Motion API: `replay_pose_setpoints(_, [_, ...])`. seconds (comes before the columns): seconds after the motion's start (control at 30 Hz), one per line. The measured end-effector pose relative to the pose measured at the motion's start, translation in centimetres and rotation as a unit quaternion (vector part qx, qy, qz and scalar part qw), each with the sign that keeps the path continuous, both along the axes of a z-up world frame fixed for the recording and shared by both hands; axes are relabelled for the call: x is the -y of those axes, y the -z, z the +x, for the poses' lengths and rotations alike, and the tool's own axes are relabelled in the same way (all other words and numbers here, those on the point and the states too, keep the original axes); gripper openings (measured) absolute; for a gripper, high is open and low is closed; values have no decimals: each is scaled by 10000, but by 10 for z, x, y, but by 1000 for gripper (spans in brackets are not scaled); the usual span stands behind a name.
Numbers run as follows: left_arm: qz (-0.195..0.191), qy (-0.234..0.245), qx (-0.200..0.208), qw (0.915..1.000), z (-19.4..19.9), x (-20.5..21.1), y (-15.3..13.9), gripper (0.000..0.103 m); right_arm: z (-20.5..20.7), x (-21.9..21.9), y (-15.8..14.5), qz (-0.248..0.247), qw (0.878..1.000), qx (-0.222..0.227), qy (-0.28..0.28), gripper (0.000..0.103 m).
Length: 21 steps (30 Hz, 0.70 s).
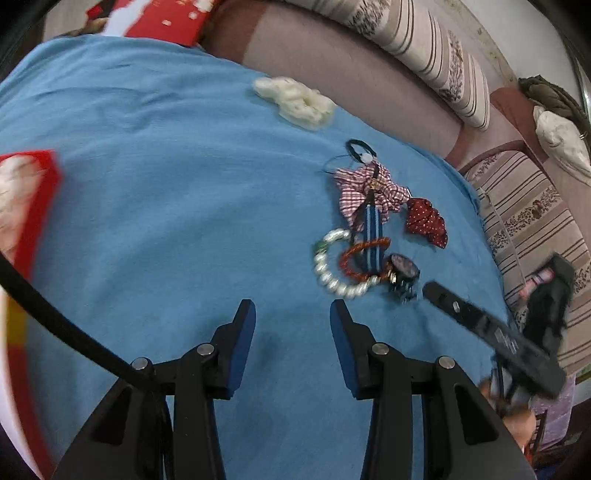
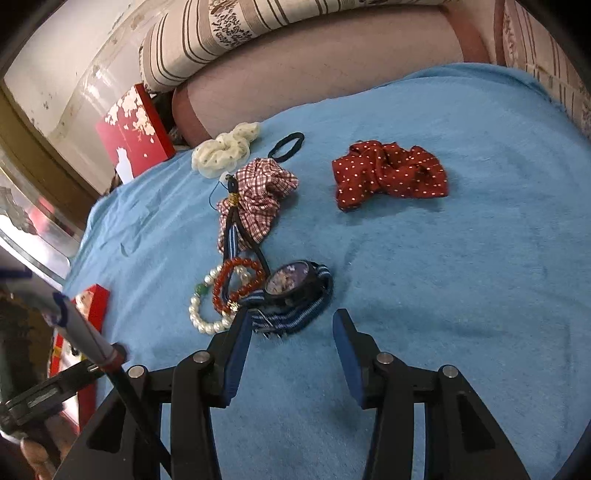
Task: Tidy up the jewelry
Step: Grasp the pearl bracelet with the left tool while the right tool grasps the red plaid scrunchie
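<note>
Jewelry lies in a heap on a blue cloth (image 2: 443, 295): a pearl bracelet (image 2: 201, 321), a red bead bracelet (image 2: 218, 291), and a dark watch (image 2: 286, 282) on a blue striped strap. My right gripper (image 2: 292, 319) is open, its tips on either side of the near end of the strap and not pressing on it. Left of the heap, my left gripper (image 1: 292, 310) is open over bare cloth, with the pearl bracelet (image 1: 319, 269) and watch (image 1: 402, 267) ahead to its right. One finger (image 1: 443, 299) of the right gripper shows blurred beside the watch.
A checked scrunchie (image 2: 266, 184), a red dotted scrunchie (image 2: 388, 173), a cream scrunchie (image 2: 221, 147) and a black hair tie (image 2: 286, 146) lie further back. A red box (image 1: 29, 192) sits at the left edge, a red lid (image 2: 133, 136) behind it. Striped cushions (image 2: 229, 33) ring the cloth.
</note>
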<state>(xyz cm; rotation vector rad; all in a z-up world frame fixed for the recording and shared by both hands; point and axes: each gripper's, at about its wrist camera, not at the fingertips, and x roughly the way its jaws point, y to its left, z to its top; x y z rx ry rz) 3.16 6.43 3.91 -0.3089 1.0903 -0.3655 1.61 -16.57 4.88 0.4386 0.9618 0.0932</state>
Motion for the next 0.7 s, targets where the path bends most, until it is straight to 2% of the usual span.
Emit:
replay_pose_setpoints(0.13, [78, 125, -211, 9997, 30, 29, 19, 39, -10, 7, -1, 31, 9999, 96, -50, 49])
replay_pose_setpoints(0.2, [207, 160, -93, 9996, 39, 43, 21, 38, -14, 12, -2, -7, 9999, 135, -60, 49])
replay_pose_setpoints(0.27, [346, 272, -78, 9990, 44, 54, 21, 11, -17, 14, -3, -45, 9998, 157, -61, 49])
replay_pose_setpoints(0.37, [549, 246, -148, 9981, 39, 54, 18, 9, -17, 13, -6, -95, 9997, 170, -121, 49])
replay_pose_setpoints(0.43, [650, 205, -104, 9976, 30, 44, 13, 9, -15, 10, -10, -145, 9995, 194, -202, 49])
replay_pose_setpoints(0.57, [673, 59, -91, 9977, -5, -2, 3, 9, -15, -9, -17, -328, 9978, 248, -513, 49])
replay_pose_setpoints(0.7, [538, -154, -228, 9982, -32, -46, 8, 9, -12, -36, -19, -595, 9942, 273, -852, 49])
